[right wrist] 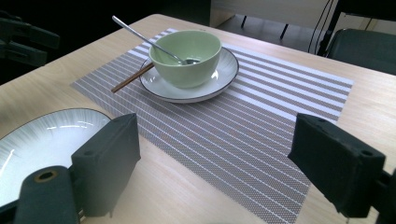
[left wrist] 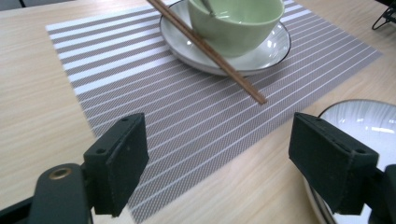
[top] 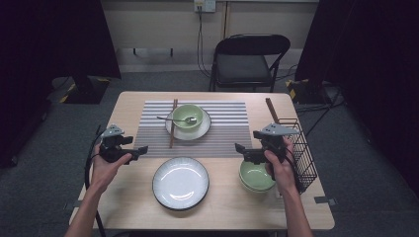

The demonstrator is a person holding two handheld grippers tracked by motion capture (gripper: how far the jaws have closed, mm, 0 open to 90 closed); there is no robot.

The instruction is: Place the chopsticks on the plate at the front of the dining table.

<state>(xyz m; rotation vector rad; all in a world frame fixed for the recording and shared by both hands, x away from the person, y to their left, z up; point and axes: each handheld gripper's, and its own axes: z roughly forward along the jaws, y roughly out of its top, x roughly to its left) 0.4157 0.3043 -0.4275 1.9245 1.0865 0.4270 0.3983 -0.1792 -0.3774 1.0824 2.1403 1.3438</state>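
A pale wooden table [top: 128, 197] carried a grey striped placemat [top: 227, 133] toward 12 o'clock from its middle. On the mat sat a white plate [top: 205, 129] with a green bowl [top: 188, 114] upright on it, and a spoon [top: 173, 119] lay in the bowl with its handle toward 9 o'clock. A black wire basket [top: 304, 158] stood at the 3 o'clock edge. Beyond the table, near 1 o'clock, stood a black folding chair [top: 247, 61].

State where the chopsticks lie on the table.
In the high view, the chopsticks lie left of centre on the striped placemat, leaning on the left rim of the small plate under the green bowl.
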